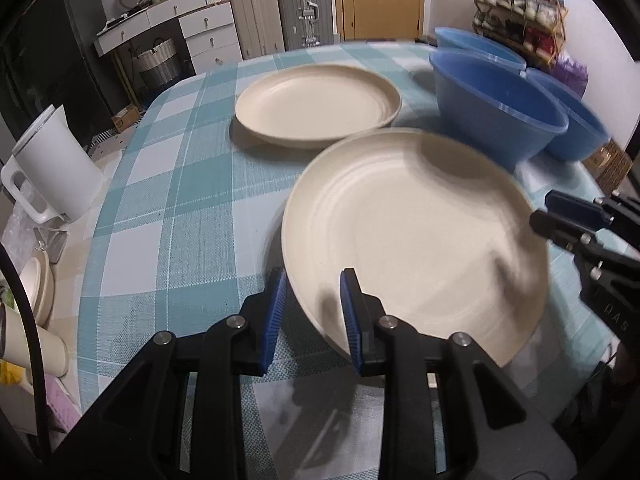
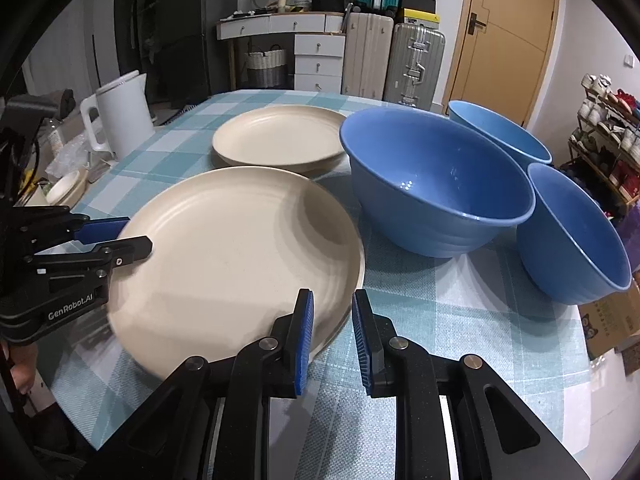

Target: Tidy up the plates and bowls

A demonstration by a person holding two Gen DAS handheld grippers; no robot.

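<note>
I have both grippers, left gripper and right gripper, slightly parted astride the near plate, pads clear. Far plate sits at twelve o'clock; next, regrip and stack.

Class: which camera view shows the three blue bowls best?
The right wrist view: all three blue bowls appear sharp, interiors visible. The left wrist view shows them blurred near the top right, overlapping, the rear ones partly hidden.

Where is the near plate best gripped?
By its thin raised rim, one finger above and one below, coming low from the near table edge. The near plate is wide and shallow, and its near rim is clear; bowls crowd the far right.
</note>
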